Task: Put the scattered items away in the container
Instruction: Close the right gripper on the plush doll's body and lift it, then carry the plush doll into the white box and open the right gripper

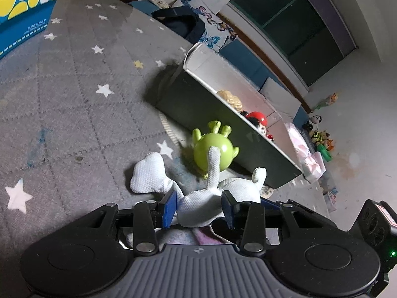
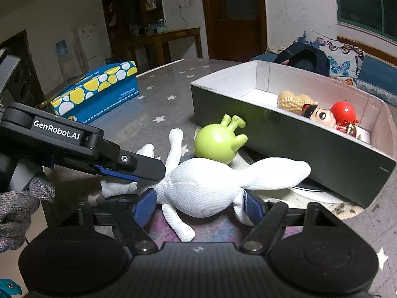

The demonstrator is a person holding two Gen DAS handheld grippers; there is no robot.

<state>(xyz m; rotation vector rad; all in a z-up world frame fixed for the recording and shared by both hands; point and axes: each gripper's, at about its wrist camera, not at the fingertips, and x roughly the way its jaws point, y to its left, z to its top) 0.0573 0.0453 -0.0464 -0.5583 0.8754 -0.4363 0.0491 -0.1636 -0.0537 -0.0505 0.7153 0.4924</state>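
A white plush toy point(image 1: 198, 198) point(image 2: 206, 188) lies on the grey star-patterned mat point(image 1: 74, 104), in front of a dark box point(image 1: 198, 106) point(image 2: 273, 134) with a white inside. My left gripper point(image 1: 199, 208) has its blue pads pressed on the plush's body. In the right wrist view the left gripper point(image 2: 139, 173) comes in from the left, clamped on one end of the plush. My right gripper point(image 2: 199, 207) has its blue pads against both sides of the plush's middle. A green round toy point(image 1: 215, 154) point(image 2: 218, 146) rests between plush and box. A peanut toy point(image 2: 292, 101) and a red-capped doll point(image 2: 332, 116) lie in the box.
A blue and yellow tissue box point(image 1: 22, 12) point(image 2: 99, 92) stands at the mat's far side. A white round plate point(image 2: 312, 191) sticks out from under the dark box. A black bag point(image 2: 305, 57) and butterfly cushion point(image 2: 345, 59) lie behind. A gloved hand point(image 2: 15, 211) holds the left gripper.
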